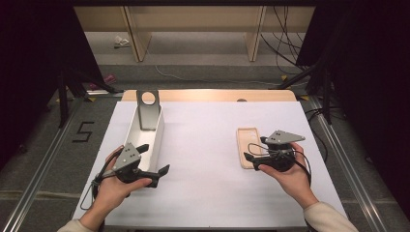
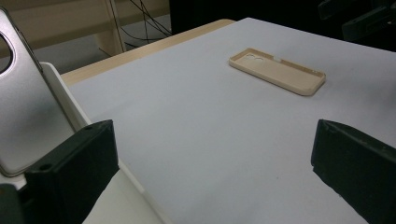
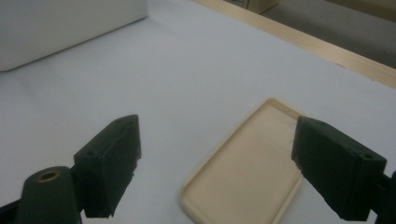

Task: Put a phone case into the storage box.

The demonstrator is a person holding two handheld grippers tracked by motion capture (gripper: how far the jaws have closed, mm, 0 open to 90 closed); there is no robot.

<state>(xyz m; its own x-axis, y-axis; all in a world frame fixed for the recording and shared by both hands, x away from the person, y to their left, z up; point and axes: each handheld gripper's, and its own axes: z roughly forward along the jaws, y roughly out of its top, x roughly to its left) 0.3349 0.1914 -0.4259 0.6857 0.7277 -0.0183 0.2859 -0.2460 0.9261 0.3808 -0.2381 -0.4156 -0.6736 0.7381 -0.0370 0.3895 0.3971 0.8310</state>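
Right gripper (image 1: pixel 252 162): jaws spread, empty, nearer hand.
Phone case (image 1: pixel 248 146): flat on bench (image 1: pixel 203 145), at gripper's 12 o'clock, probably just apart; long axis 12–6.
Left gripper (image 1: pixel 155 162): spread, empty, beside white bin (image 1: pixel 155 137).

Open mat (image 1: pixel 203 159) between white bin (image 1: pixel 155 140) and beige case (image 1: pixel 246 145).
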